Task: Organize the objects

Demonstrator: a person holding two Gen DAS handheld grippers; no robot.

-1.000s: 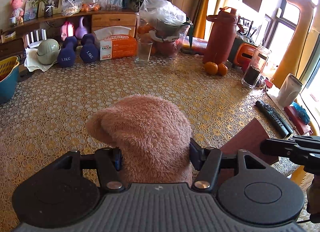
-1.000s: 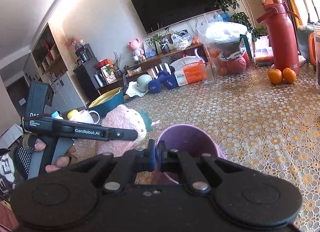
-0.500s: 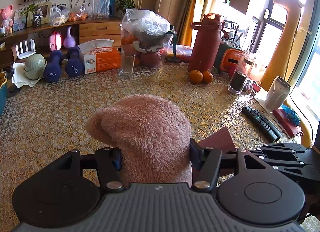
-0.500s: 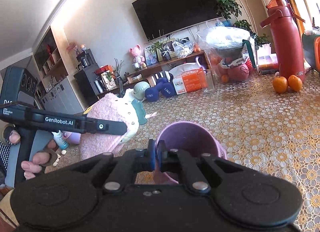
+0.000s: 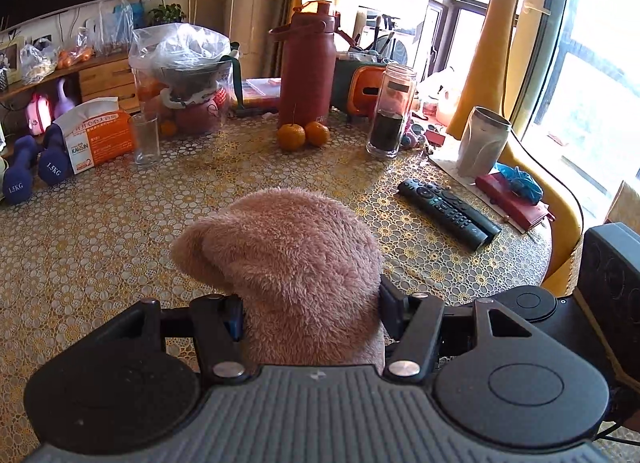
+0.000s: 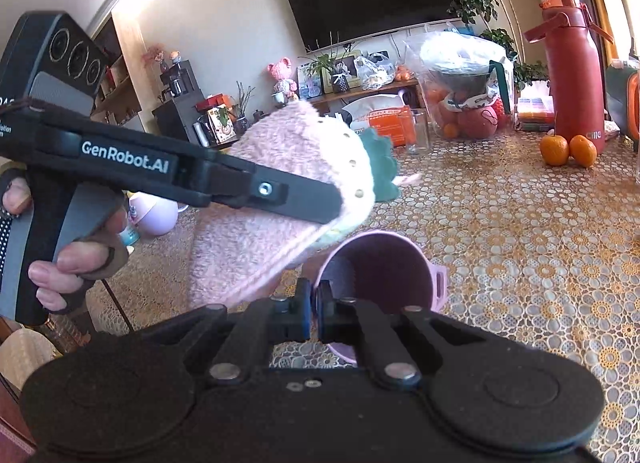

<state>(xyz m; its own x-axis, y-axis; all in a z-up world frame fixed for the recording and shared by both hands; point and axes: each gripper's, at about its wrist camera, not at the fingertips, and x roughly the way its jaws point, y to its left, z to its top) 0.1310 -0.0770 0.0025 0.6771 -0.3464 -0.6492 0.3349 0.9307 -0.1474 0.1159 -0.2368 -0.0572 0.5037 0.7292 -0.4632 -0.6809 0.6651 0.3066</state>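
My left gripper [image 5: 312, 307] is shut on a pink fluffy plush slipper [image 5: 288, 263] and holds it above the table. In the right wrist view the slipper [image 6: 288, 199] shows a green leaf trim and hangs just above and left of a purple cup [image 6: 380, 275]. My right gripper [image 6: 314, 299] is shut on the near rim of the purple cup, which is tilted with its mouth toward the camera. The left gripper's body [image 6: 168, 171] crosses the left of that view.
A black remote [image 5: 448, 213], a red notebook [image 5: 516, 199], a metal tumbler [image 5: 482, 141], a dark glass jar [image 5: 390, 111], two oranges [image 5: 304, 135], a red flask [image 5: 308, 63], a glass [image 5: 146, 137], a tissue pack [image 5: 100, 139] and dumbbells [image 5: 32, 171] stand on the yellow-patterned table [image 5: 100, 231].
My left gripper has carried the slipper to the right and up, close over the purple cup. The right gripper has kept its hold on the cup and tilted it slightly.
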